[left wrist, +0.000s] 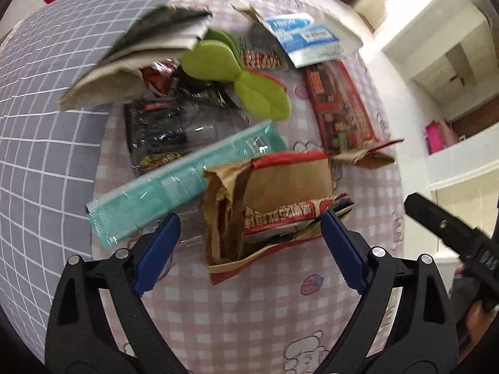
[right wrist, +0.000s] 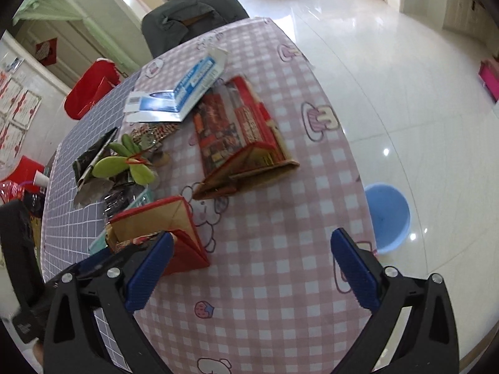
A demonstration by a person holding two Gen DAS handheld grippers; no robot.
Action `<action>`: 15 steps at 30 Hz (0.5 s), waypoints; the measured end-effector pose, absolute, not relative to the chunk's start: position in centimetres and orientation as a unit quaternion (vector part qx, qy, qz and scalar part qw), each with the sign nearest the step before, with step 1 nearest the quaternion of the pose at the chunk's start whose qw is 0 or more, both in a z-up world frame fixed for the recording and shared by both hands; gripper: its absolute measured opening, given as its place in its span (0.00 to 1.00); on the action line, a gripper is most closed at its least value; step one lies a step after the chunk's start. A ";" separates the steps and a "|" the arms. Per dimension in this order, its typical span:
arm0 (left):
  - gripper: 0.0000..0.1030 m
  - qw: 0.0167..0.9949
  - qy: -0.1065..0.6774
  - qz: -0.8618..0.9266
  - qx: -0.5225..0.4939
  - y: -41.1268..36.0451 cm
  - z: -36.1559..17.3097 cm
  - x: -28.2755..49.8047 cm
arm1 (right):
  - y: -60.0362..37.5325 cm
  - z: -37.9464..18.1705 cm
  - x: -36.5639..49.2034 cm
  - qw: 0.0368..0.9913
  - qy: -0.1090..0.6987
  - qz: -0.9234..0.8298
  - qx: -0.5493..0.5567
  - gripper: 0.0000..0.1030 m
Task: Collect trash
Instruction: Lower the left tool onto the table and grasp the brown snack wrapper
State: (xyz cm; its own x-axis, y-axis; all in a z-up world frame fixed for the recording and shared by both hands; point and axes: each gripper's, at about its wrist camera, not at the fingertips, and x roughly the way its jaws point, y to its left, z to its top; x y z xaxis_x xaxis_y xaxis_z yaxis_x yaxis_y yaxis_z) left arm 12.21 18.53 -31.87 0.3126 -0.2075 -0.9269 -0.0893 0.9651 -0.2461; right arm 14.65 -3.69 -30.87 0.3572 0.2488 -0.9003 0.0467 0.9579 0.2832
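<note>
Trash lies on a pink checked tablecloth (left wrist: 249, 311). My left gripper (left wrist: 249, 233) is open, its blue fingers either side of a torn red and brown paper carton (left wrist: 271, 205), close above it. A teal plastic wrapper (left wrist: 174, 184), dark snack bags (left wrist: 156, 131), a green leaf-shaped piece (left wrist: 230, 68), a long red carton (left wrist: 340, 106) and a blue and white box (left wrist: 308, 40) lie beyond. My right gripper (right wrist: 249, 249) is open and empty over the cloth (right wrist: 280, 265), to the right of the torn carton (right wrist: 168, 221). The long red carton (right wrist: 240, 134) lies ahead.
A blue bucket (right wrist: 386, 215) stands on the tiled floor right of the table. A grey grid cloth (left wrist: 46, 140) covers the table's left part. A folded grey paper (left wrist: 140, 59) lies there. A grey chair (right wrist: 193, 15) and red bags (right wrist: 90, 90) stand behind the table.
</note>
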 end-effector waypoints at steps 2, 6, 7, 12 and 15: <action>0.89 0.804 0.579 -0.038 -0.130 18.5 -31.9 12.5 | -3.9 -31.3 14.7 0.811 0.566 0.060 0.136 0.96; 0.89 0.811 0.572 -0.040 -0.112 18.1 -32.1 13.2 | -4.2 -32.1 14.8 0.805 0.571 0.059 0.149 0.96; 0.89 0.813 0.571 -0.042 -0.107 18.0 -32.0 13.4 | -4.2 -32.2 14.9 0.804 0.572 0.059 0.151 0.96; 0.88 0.825 0.550 -0.072 -0.110 17.8 -30.8 12.3 | -4.0 -32.3 15.0 0.803 0.573 0.060 0.152 0.96; 0.88 0.834 0.541 -0.077 -0.073 17.3 -30.6 11.9 | -3.9 -32.1 14.9 0.805 0.571 0.060 0.149 0.96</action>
